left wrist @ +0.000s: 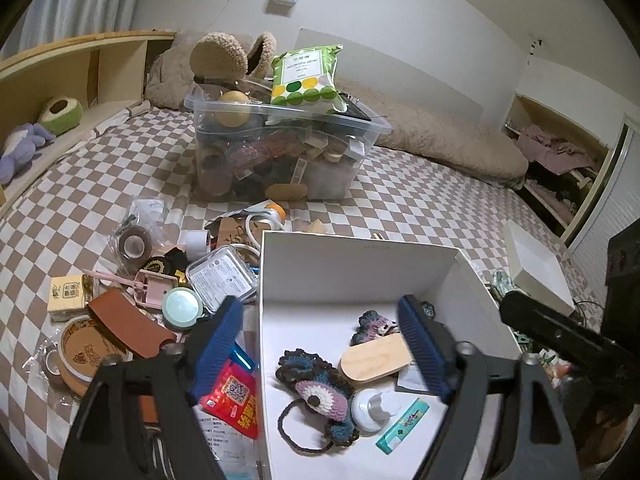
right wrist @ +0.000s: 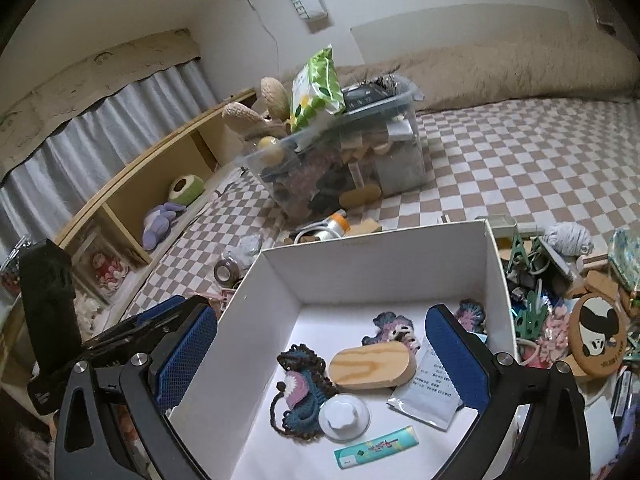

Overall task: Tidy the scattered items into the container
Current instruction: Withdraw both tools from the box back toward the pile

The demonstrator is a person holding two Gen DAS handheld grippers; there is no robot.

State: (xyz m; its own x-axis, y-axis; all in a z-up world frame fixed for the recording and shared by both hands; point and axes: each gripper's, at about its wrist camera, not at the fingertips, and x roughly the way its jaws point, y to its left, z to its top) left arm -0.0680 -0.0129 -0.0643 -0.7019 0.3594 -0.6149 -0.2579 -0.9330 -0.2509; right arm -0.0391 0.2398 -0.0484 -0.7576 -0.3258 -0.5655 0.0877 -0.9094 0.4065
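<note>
Left gripper [left wrist: 320,340]: jaws spread wide, nothing between the blue pads; one finger hangs outside the box's left wall, over the clutter, the other above the box interior.
Right gripper [right wrist: 320,350]: jaws spread wide and empty; the left finger stands outside the box wall, the right finger over the foil sachet.
White box [right wrist: 372,256]: open-topped cardboard container on the checked bedspread, directly below both grippers.
Box contents: wooden oval block [right wrist: 370,364] lying flat at centre; crocheted blue-and-pink piece [right wrist: 300,384] to its left, touching it; white round knob [right wrist: 344,416] just in front; foil sachet [right wrist: 426,392] to the right, one edge tucked under the block; teal packet [right wrist: 376,446] nearest the camera; two smaller crocheted pieces [right wrist: 390,328] near the far wall.
Clutter left of box: red packet [left wrist: 234,394] under the left gripper's outer finger; mint round tin [left wrist: 182,306], clear-lidded case [left wrist: 222,276], brown leather strap [left wrist: 124,328], tape rolls [left wrist: 82,354] spread on the bedspread [left wrist: 420,204].
Clutter right of box: round panda coaster [right wrist: 600,334], grey yarn ball [right wrist: 568,238], green cut-outs [right wrist: 530,312], mixed small items.
Clear plastic bin [left wrist: 280,148]: beyond the white box, filled over the rim; green dotted pack [left wrist: 306,76] on top.
Background: wooden shelf [left wrist: 80,64] with plush toys at left; beige fleece blanket [left wrist: 440,140] along the wall.
</note>
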